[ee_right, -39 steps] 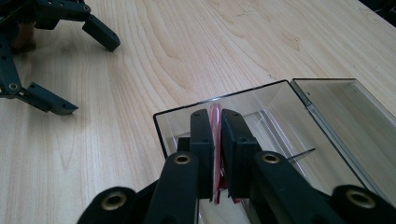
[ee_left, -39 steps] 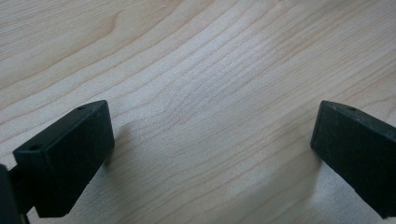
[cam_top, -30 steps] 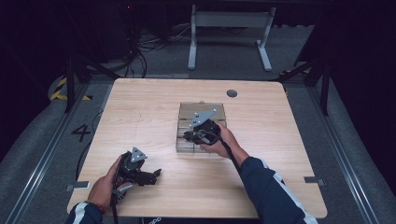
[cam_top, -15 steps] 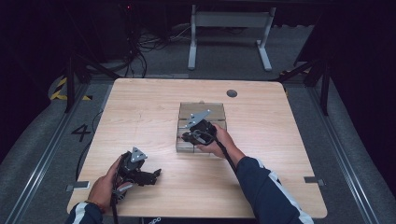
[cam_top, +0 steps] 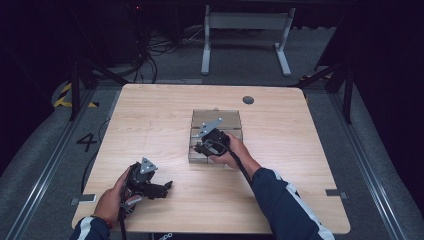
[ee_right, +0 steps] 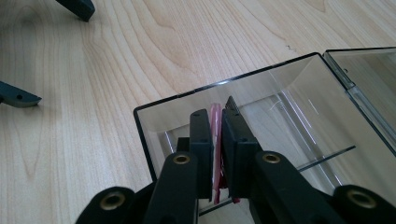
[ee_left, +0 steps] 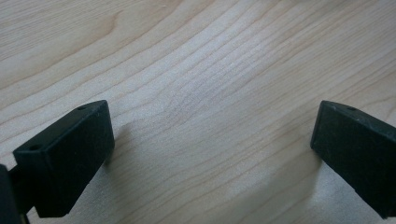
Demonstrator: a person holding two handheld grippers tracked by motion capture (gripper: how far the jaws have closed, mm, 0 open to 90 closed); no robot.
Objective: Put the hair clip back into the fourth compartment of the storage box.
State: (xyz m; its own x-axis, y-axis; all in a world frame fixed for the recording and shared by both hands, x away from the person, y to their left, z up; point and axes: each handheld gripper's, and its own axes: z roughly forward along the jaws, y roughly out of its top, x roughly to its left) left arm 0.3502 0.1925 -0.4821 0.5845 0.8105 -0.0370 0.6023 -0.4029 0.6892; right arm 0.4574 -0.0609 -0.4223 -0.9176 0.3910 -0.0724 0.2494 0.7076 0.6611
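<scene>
Right tool (ee_right: 215, 140) pinching a thin red card (ee_right: 215, 122) edge-on inside the clear plastic box (cam_top: 216, 120) at mid-bench; likely light, slippery, bendable. Left tool (cam_top: 167, 185) lying open, near-left.

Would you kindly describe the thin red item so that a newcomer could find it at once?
Start at the light wooden table, then find the clear plastic box at its middle. Over that box, the right gripper pinches a thin flat red piece between its black jaws; it is the only red thing there.
</scene>
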